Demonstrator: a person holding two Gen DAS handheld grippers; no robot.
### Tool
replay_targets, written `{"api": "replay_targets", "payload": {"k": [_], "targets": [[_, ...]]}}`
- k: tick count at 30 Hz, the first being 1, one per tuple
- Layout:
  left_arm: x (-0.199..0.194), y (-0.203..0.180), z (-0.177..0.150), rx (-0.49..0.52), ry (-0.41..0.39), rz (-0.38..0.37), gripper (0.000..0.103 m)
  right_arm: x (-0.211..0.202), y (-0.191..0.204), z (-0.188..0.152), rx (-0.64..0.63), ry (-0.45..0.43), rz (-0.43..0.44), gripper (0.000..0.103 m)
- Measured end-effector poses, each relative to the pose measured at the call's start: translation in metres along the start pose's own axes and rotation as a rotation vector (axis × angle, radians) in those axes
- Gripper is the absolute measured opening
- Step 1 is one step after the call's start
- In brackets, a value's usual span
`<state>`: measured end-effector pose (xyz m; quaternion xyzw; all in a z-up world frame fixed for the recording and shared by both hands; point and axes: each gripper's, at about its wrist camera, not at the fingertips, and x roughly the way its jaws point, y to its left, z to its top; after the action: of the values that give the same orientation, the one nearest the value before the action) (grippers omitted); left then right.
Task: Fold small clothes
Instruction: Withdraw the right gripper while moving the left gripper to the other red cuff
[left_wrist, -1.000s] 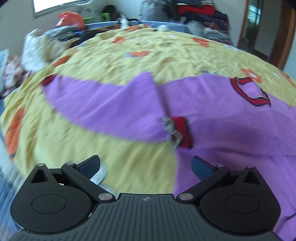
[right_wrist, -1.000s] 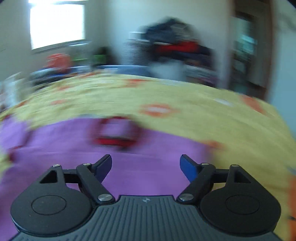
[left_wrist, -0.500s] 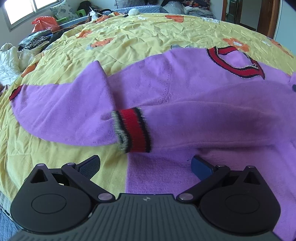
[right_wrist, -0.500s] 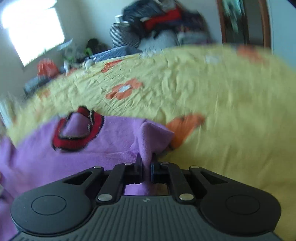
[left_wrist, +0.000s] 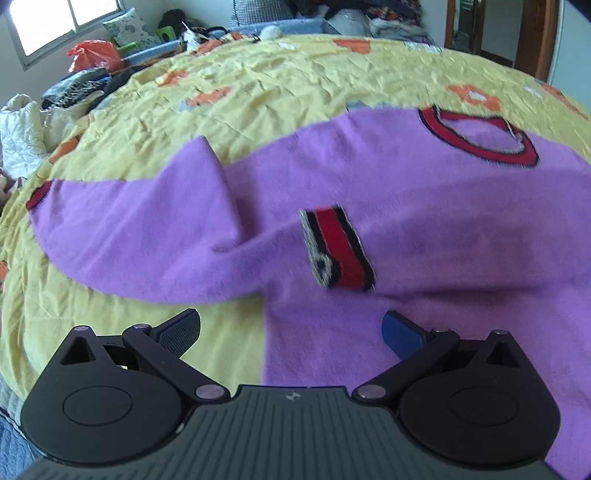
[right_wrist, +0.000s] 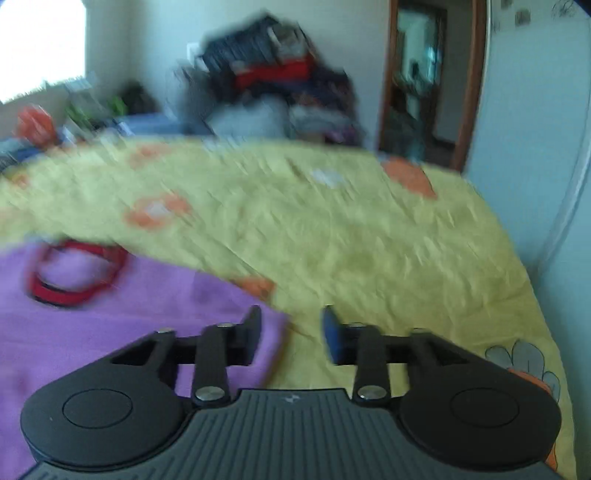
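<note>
Both grippers are empty now: the right gripper (right_wrist: 291, 332), pinched on the purple sweater's (left_wrist: 424, 229) edge half a second ago, has let go, fingers apart. Left gripper (left_wrist: 291, 332) stays wide open above the hem, sweater flat on the yellow bedspread (left_wrist: 295, 81), its red-striped cuff (left_wrist: 338, 249) folded across the body

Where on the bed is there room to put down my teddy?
Bare yellow bedspread lies beyond the purple sweater, up to the clutter along the far edge. More shows right of the sweater's edge toward the wall. The near middle is crowded: sweater body, folded sleeve and striped cuff.
</note>
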<state>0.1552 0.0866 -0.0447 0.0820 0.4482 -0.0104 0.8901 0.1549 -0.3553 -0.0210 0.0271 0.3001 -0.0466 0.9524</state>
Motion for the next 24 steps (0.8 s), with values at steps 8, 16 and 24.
{"api": "replay_targets", "payload": {"k": [8,16,24], "targets": [[0.033,-0.043,0.033,0.019,-0.079,-0.058,0.103,-0.01,0.049,-0.051,-0.026,0.133,0.221,0.036],[0.044,-0.015,0.02,-0.068,-0.107,-0.128,0.103,-0.021,0.008,-0.073,-0.121,0.152,0.077,0.074],[0.026,0.053,0.005,-0.16,-0.16,-0.094,0.103,-0.037,0.071,-0.047,-0.047,0.059,0.154,0.088]]}}
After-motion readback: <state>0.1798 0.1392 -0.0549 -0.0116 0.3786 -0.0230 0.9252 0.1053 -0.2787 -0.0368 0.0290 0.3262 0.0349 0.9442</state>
